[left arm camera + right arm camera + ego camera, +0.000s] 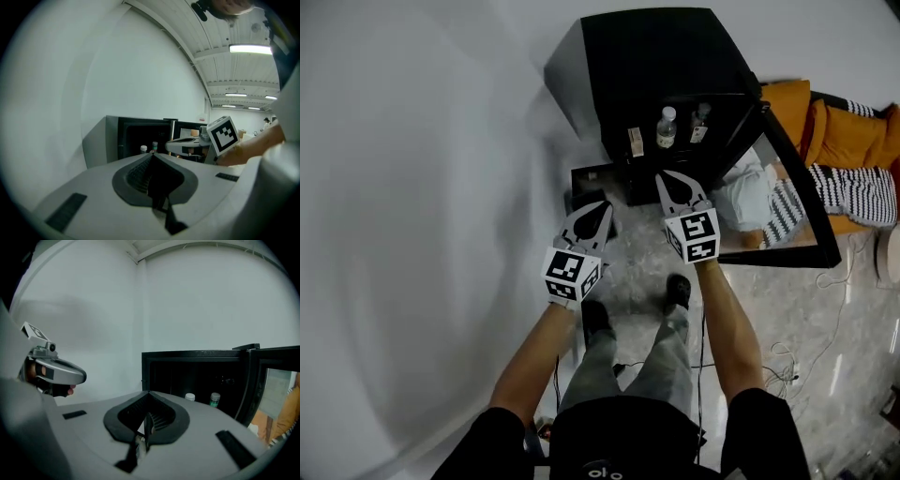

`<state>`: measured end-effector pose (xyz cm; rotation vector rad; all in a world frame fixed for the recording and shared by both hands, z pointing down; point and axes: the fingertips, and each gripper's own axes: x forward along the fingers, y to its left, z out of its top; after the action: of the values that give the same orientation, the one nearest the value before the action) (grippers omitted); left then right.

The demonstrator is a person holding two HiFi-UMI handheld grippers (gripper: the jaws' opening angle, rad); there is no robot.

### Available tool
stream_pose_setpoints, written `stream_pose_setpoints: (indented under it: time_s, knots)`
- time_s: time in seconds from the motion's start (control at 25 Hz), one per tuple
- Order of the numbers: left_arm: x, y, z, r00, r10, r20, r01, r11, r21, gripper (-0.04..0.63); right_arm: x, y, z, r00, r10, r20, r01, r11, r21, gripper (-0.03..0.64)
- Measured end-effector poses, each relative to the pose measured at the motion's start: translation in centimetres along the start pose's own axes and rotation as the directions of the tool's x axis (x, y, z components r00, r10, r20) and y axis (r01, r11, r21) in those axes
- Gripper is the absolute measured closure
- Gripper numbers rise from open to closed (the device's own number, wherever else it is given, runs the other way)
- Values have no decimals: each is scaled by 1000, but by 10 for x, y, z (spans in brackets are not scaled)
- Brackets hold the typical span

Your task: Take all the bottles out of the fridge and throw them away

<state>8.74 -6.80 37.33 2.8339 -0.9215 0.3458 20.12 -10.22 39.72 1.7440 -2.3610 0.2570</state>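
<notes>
Left gripper (598, 211) and right gripper (673, 183), both pressed together and empty, face the open fridge (656, 66). This looks like the reach step; next, one must spread around a bottle (667, 127).

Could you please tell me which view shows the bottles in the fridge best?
The head view: both bottles stand nearly whole in the open fridge. Both gripper views show only their caps, small and low.

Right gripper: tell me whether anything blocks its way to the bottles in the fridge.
Nothing visible does. The fridge door is swung open, and the two bottles stand exposed at the front, only air between them and the right gripper.
</notes>
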Motion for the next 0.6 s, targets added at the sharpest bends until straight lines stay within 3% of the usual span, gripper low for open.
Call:
stream_pose_setpoints:
  time_s: [0.24, 0.6]
  knots:
    - [36, 6, -16, 1000, -19, 20, 18, 1000, 19, 595, 15, -13, -36, 999, -41, 37, 40, 999, 9, 617]
    - [90, 10, -81, 998, -55, 2, 55, 997, 48, 595, 53, -14, -112, 998, -55, 39, 54, 998, 23, 617]
